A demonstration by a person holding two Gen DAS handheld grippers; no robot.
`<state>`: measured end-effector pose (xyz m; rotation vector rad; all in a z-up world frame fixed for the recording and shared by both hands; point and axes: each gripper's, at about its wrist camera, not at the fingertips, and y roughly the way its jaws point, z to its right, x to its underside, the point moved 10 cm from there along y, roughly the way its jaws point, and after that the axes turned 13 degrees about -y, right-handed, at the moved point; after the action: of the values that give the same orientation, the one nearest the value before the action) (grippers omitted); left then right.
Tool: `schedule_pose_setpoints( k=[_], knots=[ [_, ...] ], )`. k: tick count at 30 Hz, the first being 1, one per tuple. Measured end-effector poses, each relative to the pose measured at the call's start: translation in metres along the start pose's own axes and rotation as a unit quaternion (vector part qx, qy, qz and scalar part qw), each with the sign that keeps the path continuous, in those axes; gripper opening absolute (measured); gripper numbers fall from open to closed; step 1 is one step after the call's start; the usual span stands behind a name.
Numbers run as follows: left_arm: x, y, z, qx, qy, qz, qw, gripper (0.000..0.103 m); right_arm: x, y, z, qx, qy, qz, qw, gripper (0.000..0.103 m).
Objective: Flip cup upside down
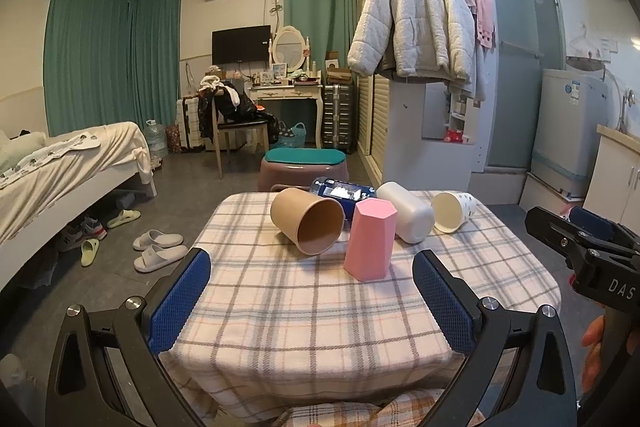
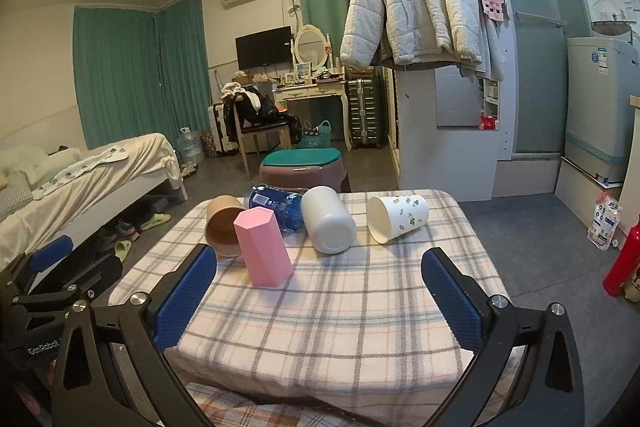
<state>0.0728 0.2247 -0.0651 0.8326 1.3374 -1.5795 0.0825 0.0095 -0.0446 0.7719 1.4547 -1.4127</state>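
Here the pink cup [image 1: 370, 239] stands on the bench [image 1: 320, 307] with its closed end up, a six-sided tumbler planted on the checked cloth, slightly nearer to me than the other things. Just behind it on its left a brown paper cup [image 1: 307, 225] lies on its side, its open mouth turned towards me. Behind both lies a blue bottle [image 1: 340, 190], also on its side. To the right of the pink cup a white plastic bottle [image 1: 406, 217] lies with its base towards me, close beside the pink one. Further right, apart from the rest, a white cup with green leaf prints [image 2: 398, 218] lies tipped over, mouth facing left and towards me.

My left hand-held gripper [image 1: 312, 301] hangs over the near part of the bench with its blue pads [image 1: 182, 301] wide apart, gripping nothing. My right hand-held gripper [image 2: 320, 301] is likewise spread wide and carries nothing. Beyond the bench sits a stool with a green cushion [image 2: 300, 159].
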Motion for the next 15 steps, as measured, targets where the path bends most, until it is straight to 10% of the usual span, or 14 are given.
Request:
schedule_pose_setpoints(
  k=[15],
  knots=[
    [-0.0013,-0.0005,0.0084,-0.007,0.010,0.010,0.9999,0.103,0.0039,0.0016,0.0000,-0.003,-0.006,-0.003,1.000,0.103]
  ],
)
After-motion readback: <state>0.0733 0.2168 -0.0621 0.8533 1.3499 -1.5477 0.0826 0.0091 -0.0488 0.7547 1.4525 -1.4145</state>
